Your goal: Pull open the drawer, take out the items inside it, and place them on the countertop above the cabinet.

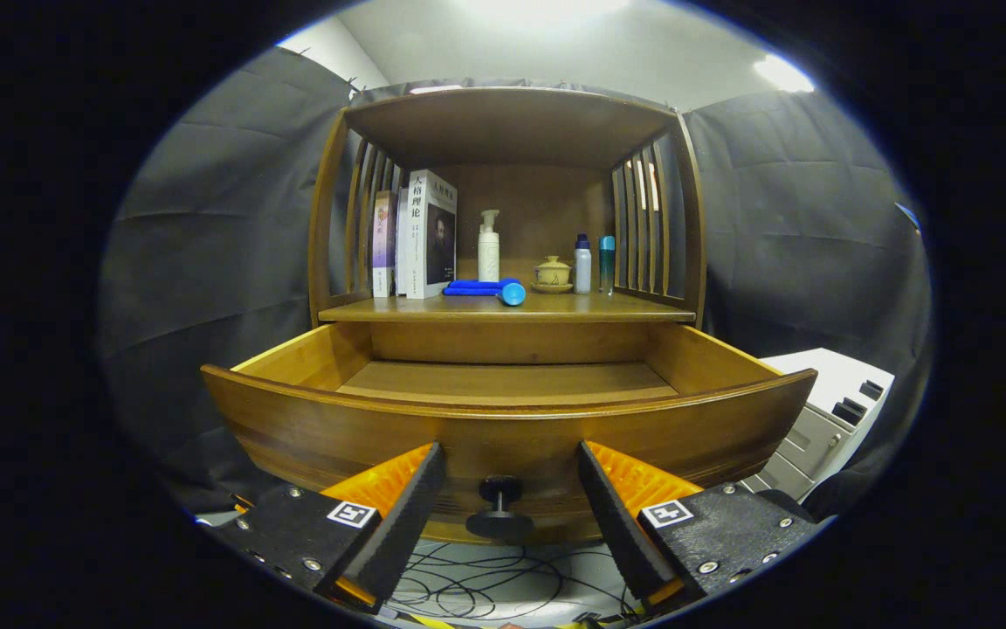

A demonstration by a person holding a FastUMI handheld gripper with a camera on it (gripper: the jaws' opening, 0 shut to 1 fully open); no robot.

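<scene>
Only readable text: "人格理论" down the spine of the tall white hardback book (420,236) on the wooden shelf. Purple book (383,240) beside it: print too small. Gripper (510,452) fingers spread, flanking the black drawer knob (499,508), each carrying a square black-white code tag (352,514).

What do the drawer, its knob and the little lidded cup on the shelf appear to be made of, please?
Drawer: wood, probably varnished, with visible grain and a soft sheen.
Knob, between the open tongs: dark and matte, plastic or painted metal; hard to tell.
Lidded cup: likely glazed ceramic, yellowish and smooth.
</scene>
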